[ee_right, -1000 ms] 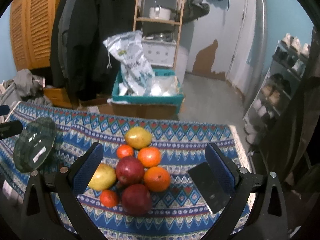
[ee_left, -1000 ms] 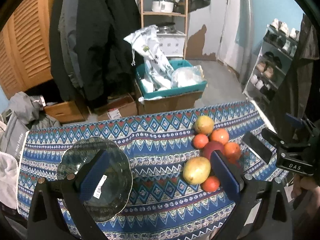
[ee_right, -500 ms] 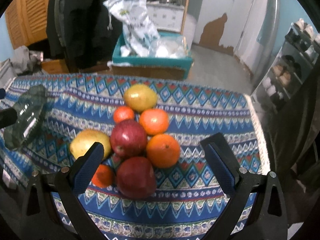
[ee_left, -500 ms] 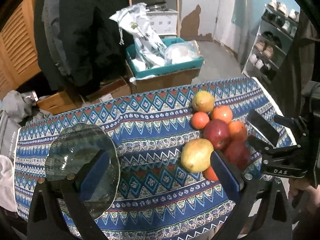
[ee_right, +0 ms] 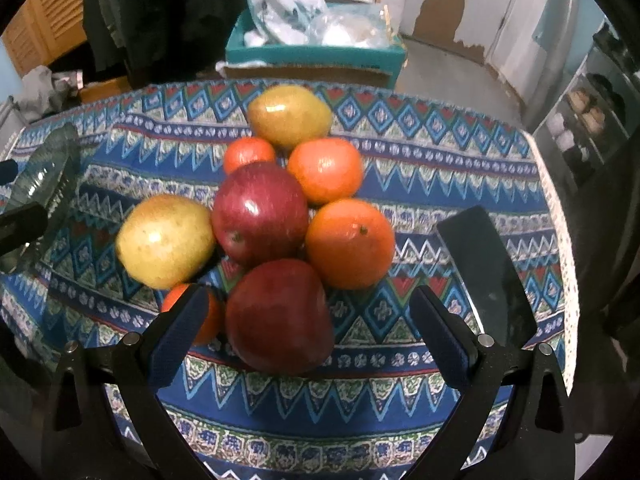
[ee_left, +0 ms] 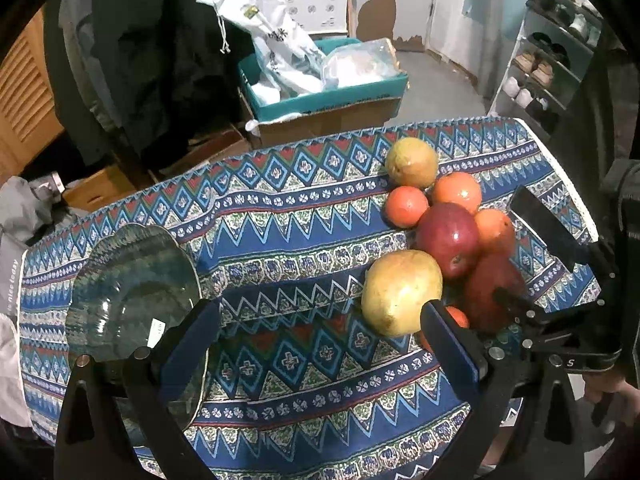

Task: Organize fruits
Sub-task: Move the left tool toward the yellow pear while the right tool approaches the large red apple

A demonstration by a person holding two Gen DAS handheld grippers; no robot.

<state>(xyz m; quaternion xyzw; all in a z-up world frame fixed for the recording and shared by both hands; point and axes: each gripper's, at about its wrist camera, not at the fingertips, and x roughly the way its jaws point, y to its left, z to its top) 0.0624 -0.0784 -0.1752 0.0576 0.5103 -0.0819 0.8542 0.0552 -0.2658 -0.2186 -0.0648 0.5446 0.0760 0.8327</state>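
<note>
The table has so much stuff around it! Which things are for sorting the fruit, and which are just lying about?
For the job:
red apples
oranges
yellow pears
glass plate
left gripper
right gripper

Just lying about:
black phone
teal box of bags
coats
shoe rack

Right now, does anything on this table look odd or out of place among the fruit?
One thing: a flat black phone-like slab lies on the patterned tablecloth right of the fruit pile, and it is no fruit. The glass bowl on the left holds no fruit yet. Nothing looks spilled or damaged.
</note>
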